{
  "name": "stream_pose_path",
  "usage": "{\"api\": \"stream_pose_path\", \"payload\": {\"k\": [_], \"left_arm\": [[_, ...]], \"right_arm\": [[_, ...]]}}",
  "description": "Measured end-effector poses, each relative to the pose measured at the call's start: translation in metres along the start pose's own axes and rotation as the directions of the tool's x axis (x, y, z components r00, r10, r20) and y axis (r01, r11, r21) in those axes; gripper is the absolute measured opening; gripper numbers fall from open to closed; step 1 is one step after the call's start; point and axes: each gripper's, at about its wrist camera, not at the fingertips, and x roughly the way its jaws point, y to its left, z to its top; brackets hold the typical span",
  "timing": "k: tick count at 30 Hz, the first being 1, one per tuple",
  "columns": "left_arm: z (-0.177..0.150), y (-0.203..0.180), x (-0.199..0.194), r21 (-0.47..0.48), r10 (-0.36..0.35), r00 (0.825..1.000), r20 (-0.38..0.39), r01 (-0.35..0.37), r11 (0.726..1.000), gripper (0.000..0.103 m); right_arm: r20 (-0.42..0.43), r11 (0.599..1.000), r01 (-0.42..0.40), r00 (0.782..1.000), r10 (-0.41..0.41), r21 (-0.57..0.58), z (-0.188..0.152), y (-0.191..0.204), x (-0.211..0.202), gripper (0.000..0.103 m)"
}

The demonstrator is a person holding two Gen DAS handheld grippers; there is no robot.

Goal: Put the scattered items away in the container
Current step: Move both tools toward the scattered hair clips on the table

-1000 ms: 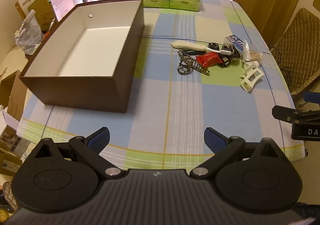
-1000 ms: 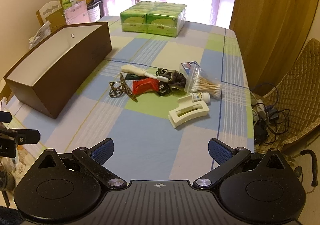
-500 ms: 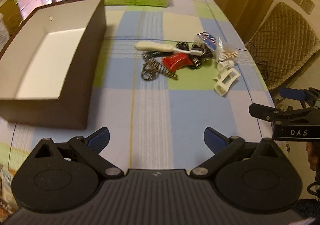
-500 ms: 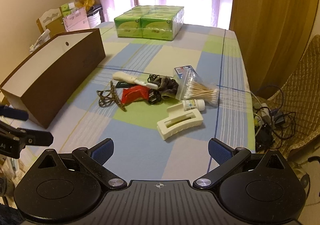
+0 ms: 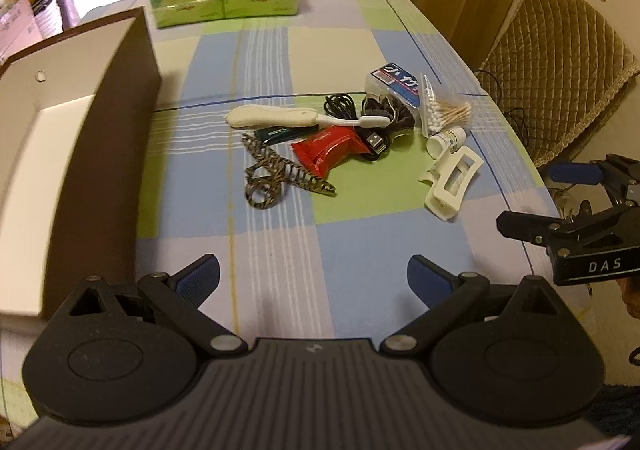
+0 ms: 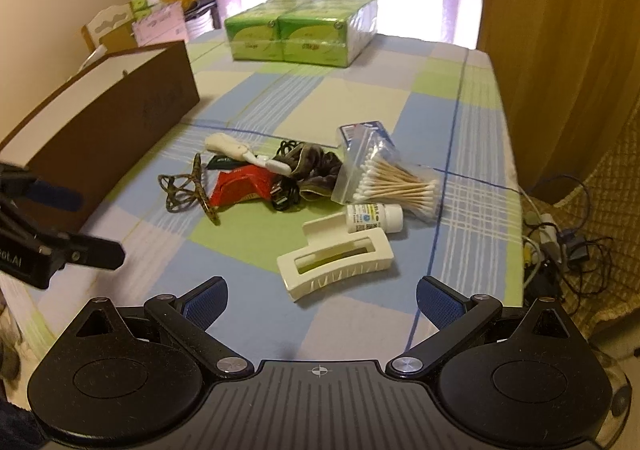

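Count on the checked tablecloth: 1 brown open cardboard box (image 5: pixel 116 138), 1 shrink-wrapped green tissue pack (image 6: pixel 302 32). Loose pile: 1 cream plastic claw hair clip (image 6: pixel 336 260), 1 small white pill bottle (image 6: pixel 374 217), 1 clear bag of cotton swabs (image 6: pixel 394 182), 1 red foil packet (image 5: pixel 330 150), 1 white toothbrush (image 5: pixel 292 117), 1 animal-print hair clip (image 5: pixel 280 174), 1 dark fabric scrunchie (image 6: pixel 316 166), 1 black USB cable (image 5: pixel 374 140).

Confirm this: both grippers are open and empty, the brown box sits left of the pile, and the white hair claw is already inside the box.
Not quite. The white hair claw still lies on the tablecloth, nearest the right gripper, as the right wrist view shows. The rest stands: the left gripper is also open and empty, and the brown box sits left.
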Motion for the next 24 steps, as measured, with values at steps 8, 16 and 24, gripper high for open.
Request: {"api": "stream_pose_path", "payload": {"k": [8,16,24], "left_arm": [[0.018,0.001,0.031,0.029,-0.028,0.999,-0.024,0.029,0.999,0.099],[0.023,0.010,0.056,0.029,-0.029,0.998,-0.064,0.031,0.999,0.098],[0.025,0.018,0.072,0.036,-0.033,0.996,-0.088,0.036,0.999,0.098]], "right_arm": [[-0.043,0.996,-0.019,0.999,0.015,-0.088,0.005,-0.015,0.039,0.103],[-0.093,0.989,-0.064,0.994,0.051,-0.134,0.012,-0.026,0.069,0.103],[-0.109,0.977,-0.083,0.992,0.062,-0.198,0.015,-0.023,0.081,0.088]]}}
